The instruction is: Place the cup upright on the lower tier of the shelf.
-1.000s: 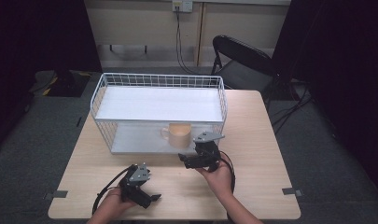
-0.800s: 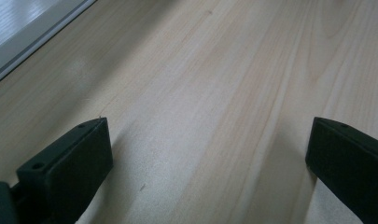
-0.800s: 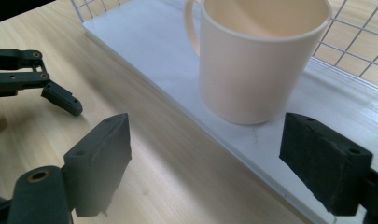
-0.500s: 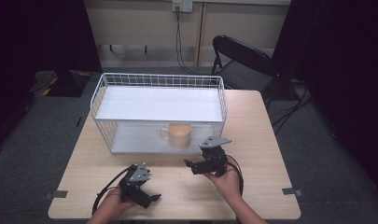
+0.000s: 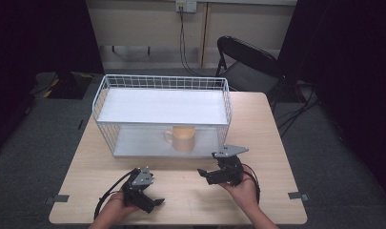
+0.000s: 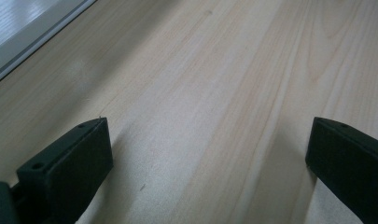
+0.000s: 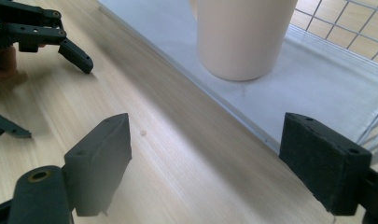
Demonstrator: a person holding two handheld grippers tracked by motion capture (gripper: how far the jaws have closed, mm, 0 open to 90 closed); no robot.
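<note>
Left tool (image 5: 155, 202) low on the tabletop (image 5: 271, 124) near the front edge, jaws spread wide, holding nothing, bare wood between them. Right tool (image 5: 205, 174) just in front of the rack, jaws also spread and empty, pointed left. Mug (image 5: 183, 138) stands upright on the lower shelf of the white wire rack (image 5: 163, 81), handle to the left, near the right tool but apart. Black folding chair (image 5: 250, 62) behind the tabletop, grey carpet around.
</note>
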